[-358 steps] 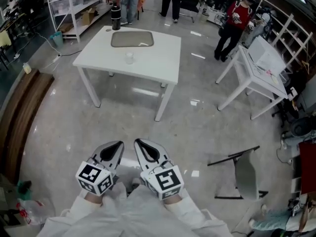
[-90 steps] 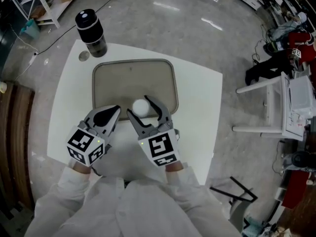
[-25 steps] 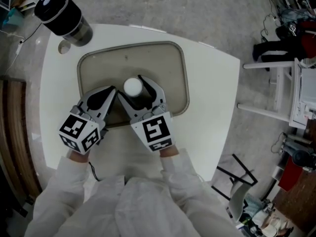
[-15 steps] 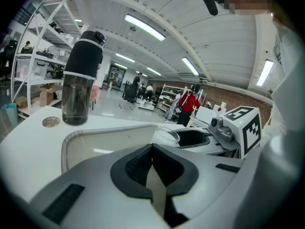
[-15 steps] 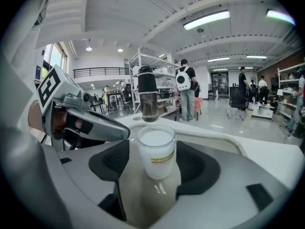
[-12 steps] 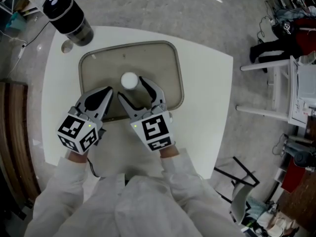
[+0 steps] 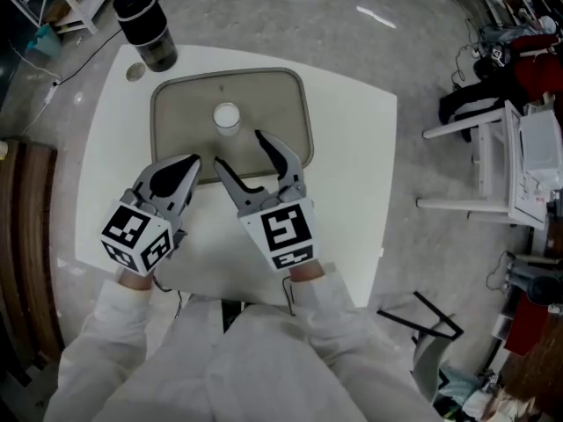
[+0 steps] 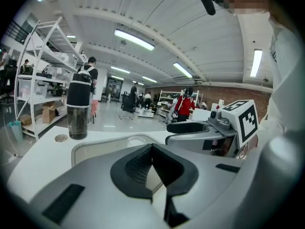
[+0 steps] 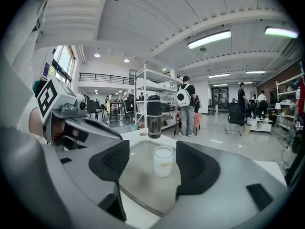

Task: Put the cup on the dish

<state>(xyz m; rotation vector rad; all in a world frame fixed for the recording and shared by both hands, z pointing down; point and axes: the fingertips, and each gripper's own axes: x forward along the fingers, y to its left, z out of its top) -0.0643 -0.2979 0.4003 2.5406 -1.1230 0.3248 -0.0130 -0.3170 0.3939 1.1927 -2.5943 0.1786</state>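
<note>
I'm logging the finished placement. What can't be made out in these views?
Cup contents: pale and too small in head view.
Orange print on cup: too small, right gripper view.
Round thing beside bottle: too small, head view.
Tray's near rim: mostly covered by left gripper and right gripper, head view.

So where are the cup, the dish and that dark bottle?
cup (image 7: 226,118): head view, on its white open top.
dish (image 7: 274,104): head view, on its bare floor to the right of the cup.
bottle (image 7: 141,11): head view, on its black lid.
</note>
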